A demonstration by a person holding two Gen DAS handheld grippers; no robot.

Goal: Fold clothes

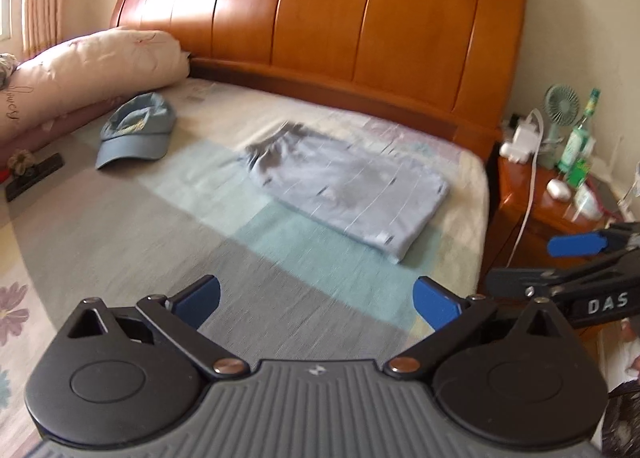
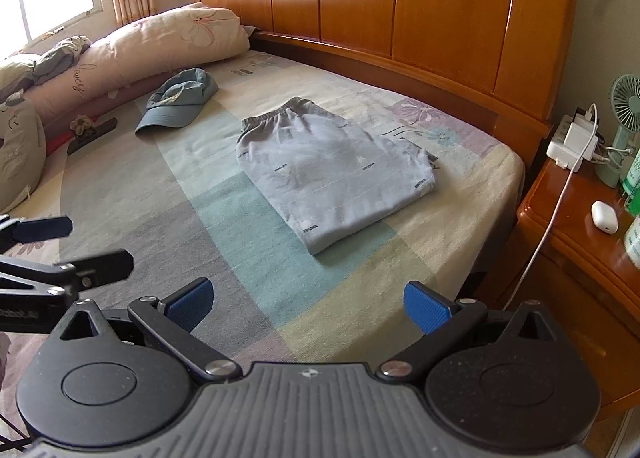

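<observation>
— Where do we see the folded shorts (image 2: 334, 174)?
— In the middle of the frame, flat on the bed (image 2: 400, 298).
— And our tongs?
— Left gripper (image 1: 316, 302) and right gripper (image 2: 308, 304) are both spread wide, pinching nothing.

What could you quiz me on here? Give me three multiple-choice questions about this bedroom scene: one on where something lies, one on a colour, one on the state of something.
1. Where does the cap lie?
A. on the nightstand
B. on the bed, between the folded shorts and the pillows
C. on the floor

2. What colour is the folded shorts?
A. red
B. black
C. light blue-grey

3. How do the left gripper and the right gripper stand?
A. both open, holding nothing
B. both clamped on the shorts
C. one holding the cap

Answers: 1 B, it rests on the sheet beside the pillows; 2 C, pale blue-grey fabric; 3 A, only bedsheet shows between the blue pads.
</observation>
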